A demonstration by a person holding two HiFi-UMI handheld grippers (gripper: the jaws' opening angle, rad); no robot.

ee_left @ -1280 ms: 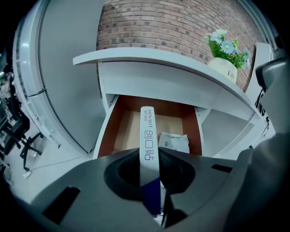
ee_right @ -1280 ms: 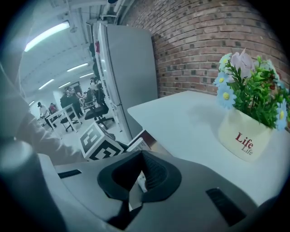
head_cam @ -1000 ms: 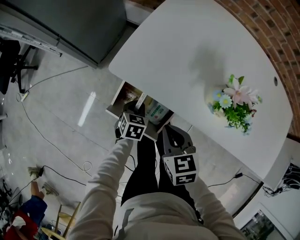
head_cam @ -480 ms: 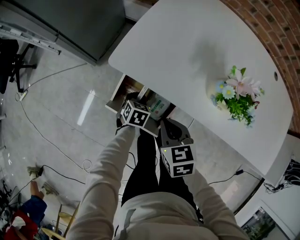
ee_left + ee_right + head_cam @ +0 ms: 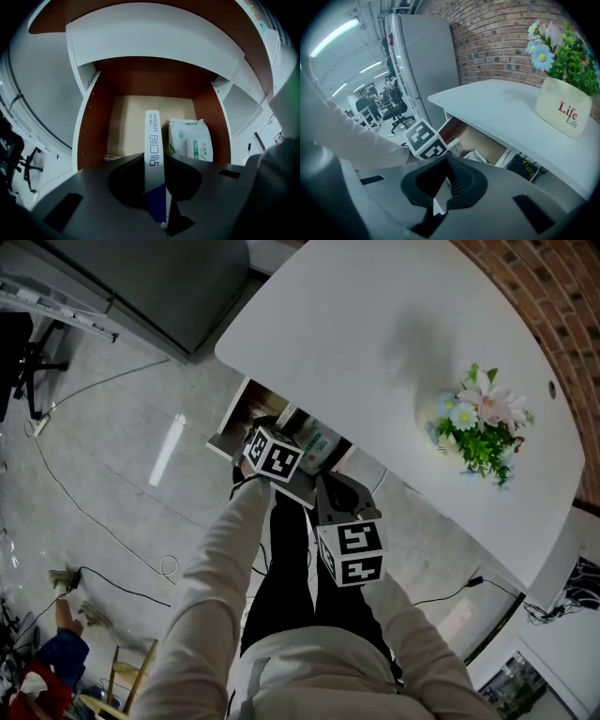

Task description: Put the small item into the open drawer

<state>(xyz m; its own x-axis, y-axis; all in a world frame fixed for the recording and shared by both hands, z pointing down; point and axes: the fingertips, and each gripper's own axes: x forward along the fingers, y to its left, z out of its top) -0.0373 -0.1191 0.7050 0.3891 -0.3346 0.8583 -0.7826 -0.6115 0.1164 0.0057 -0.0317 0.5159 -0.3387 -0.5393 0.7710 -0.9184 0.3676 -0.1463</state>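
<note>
White-and-blue box (image 5: 152, 131), clamped edgewise in the left hand-held gripper (image 5: 153, 160), hangs over the open drawer (image 5: 89, 136) (ready to drop in); the right hand-held gripper (image 5: 447, 159) is closed, empty.

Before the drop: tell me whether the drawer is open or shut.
Open: the drawer is pulled out from under the table, its floor and a wipes pack exposed.

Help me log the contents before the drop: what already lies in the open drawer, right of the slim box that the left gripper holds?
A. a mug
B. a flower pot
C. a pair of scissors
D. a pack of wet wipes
D: the left gripper view shows a green-and-white pack of wet wipes lying on the floor of the open drawer, near its right wall, beyond the slim box.
</note>
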